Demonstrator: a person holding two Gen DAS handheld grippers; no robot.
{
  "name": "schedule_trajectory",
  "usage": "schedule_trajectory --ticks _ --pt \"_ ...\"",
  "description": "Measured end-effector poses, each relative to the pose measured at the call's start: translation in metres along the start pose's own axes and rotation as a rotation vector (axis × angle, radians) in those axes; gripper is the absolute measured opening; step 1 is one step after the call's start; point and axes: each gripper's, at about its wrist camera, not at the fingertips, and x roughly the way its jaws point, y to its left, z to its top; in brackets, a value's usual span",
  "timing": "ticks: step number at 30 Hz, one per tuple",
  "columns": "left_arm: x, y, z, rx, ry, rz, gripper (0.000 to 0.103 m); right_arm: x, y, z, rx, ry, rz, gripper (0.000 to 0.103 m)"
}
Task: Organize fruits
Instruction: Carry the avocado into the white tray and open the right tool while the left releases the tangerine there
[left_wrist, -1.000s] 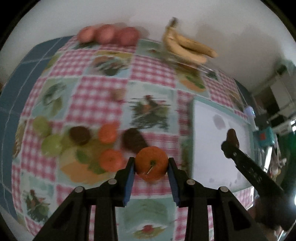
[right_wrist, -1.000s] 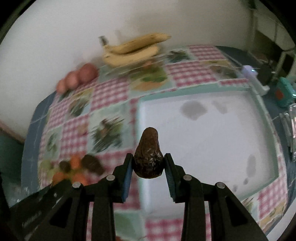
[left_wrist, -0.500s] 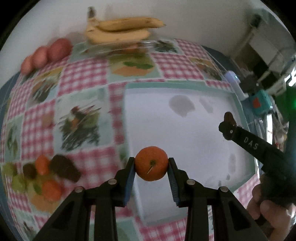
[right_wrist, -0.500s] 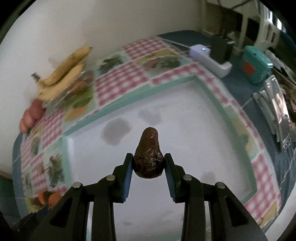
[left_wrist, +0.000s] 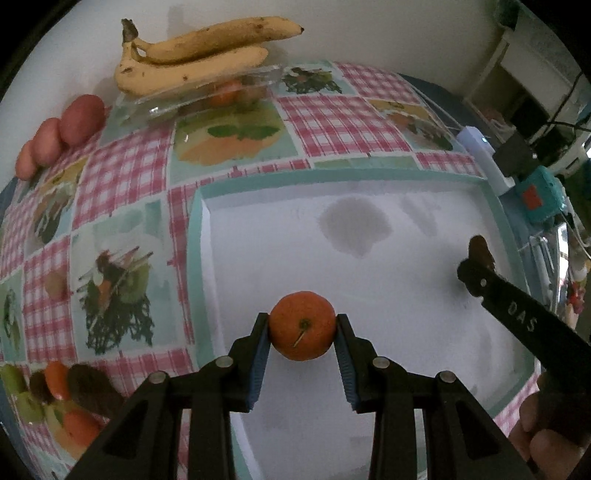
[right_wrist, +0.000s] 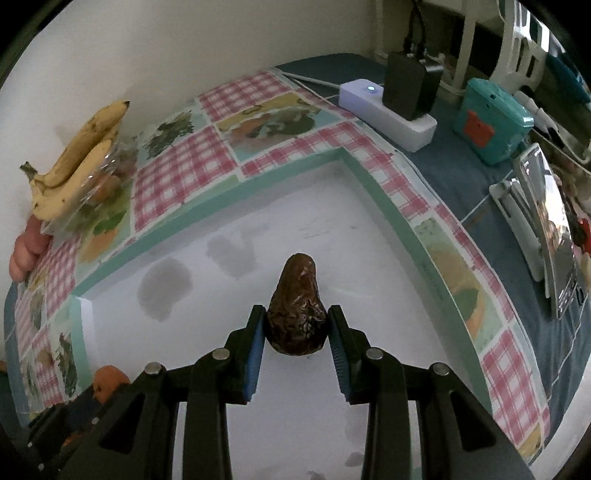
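Two grippers each hold one fruit above a big white tray (left_wrist: 388, 424) with a green rim. Far to the left, by the wall, sit some red fruits (left_wrist: 61, 131) in a row. Near the lower left edge lies a little heap of fruit (left_wrist: 55, 391) on the checked tablecloth (left_wrist: 122, 184), with orange, green and dark ones close together. At the back left, a bunch of bananas (left_wrist: 192, 55) lies on a clear plastic box (left_wrist: 192, 98). Next comes the left gripper (left_wrist: 302, 334), squeezed tight on an orange (left_wrist: 302, 330), one blue pad touching each side, with the stem end facing the camera. The orange hangs over the near left part of the tray. More to the right, the right gripper (right_wrist: 296, 328) is pinched on a dark brown avocado (right_wrist: 296, 312), thin end pointing away. It hangs over the middle of the tray. In the left view this gripper reaches in from the right side. Past the tray on the right sit a white power strip (right_wrist: 388, 105) with a black plug in it and a teal box (right_wrist: 493, 120) on the blue table (right_wrist: 491, 199).
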Motion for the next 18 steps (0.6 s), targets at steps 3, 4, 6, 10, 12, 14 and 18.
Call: schedule_trajectory --ticks 3,4,6,10,12,14,18 --pt "0.004 0.0 0.006 0.008 -0.009 0.012 0.037 0.003 0.0 0.003 0.001 -0.01 -0.015 0.035" --pt "0.005 0.0 0.009 0.008 -0.008 0.018 0.037 0.003 0.0 0.004 -0.003 -0.017 -0.022 0.035" --pt "0.007 0.001 0.011 0.004 -0.006 0.016 0.037 0.004 0.0 0.006 -0.002 -0.02 -0.024 0.035" --pt "0.013 0.0 0.013 0.005 0.002 0.02 0.037 0.009 -0.001 0.009 -0.001 -0.022 -0.037 0.035" --pt "0.017 0.0 0.013 0.003 0.006 0.02 0.037 0.011 -0.001 0.009 -0.001 -0.017 -0.046 0.035" --pt "0.019 -0.002 0.014 0.004 -0.003 0.02 0.037 0.013 0.0 0.009 -0.006 -0.016 -0.052 0.035" --pt "0.019 -0.001 0.012 0.001 -0.003 0.018 0.037 0.013 0.002 0.009 -0.015 -0.017 -0.062 0.035"
